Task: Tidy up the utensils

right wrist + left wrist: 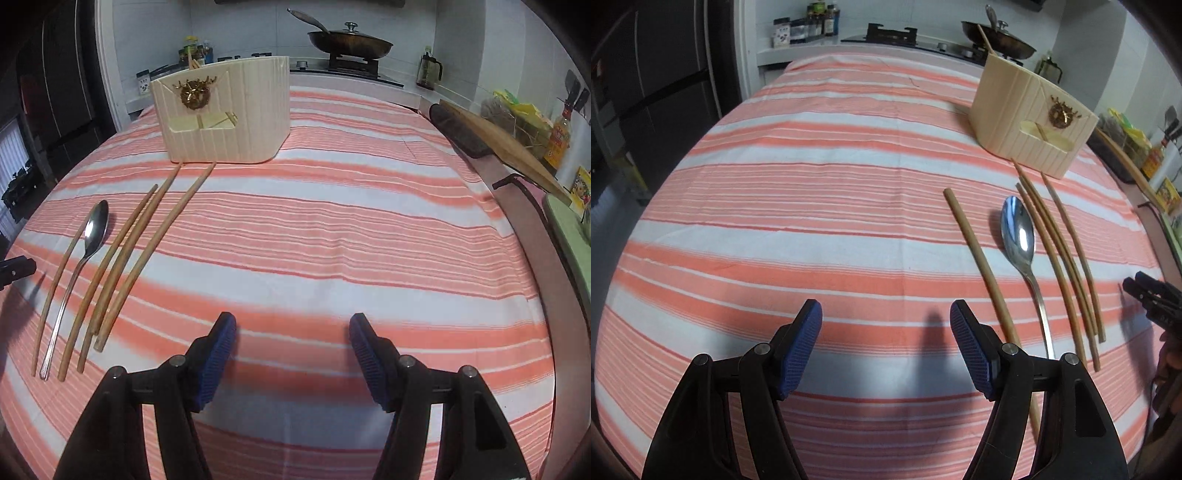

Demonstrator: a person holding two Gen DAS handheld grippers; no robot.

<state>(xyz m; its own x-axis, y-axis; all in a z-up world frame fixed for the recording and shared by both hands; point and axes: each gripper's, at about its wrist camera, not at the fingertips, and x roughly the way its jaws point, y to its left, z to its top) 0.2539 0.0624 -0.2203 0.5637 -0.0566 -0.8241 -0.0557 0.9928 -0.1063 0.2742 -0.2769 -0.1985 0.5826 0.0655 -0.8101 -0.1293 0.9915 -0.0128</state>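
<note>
Left wrist view: the left gripper (886,325) hovers with jaws spread wide and empty over the striped tablecloth (812,206). At two o'clock lie four chopsticks (1067,266) and a spoon (1019,232), with the cream utensil holder (1027,118) beyond.

Right wrist view: the right gripper (291,336) is likewise spread and empty. The chopsticks (122,258) and spoon (92,232) lie at ten o'clock, the holder (225,110) at eleven.

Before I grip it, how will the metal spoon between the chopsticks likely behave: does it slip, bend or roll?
The spoon looks like polished metal, so it is probably stiff and may slip between the pads. Its thin handle lies flat on the striped cloth, so it could be hard to get under. The chopsticks lie close beside it and look round; a nudge may roll them.
</note>
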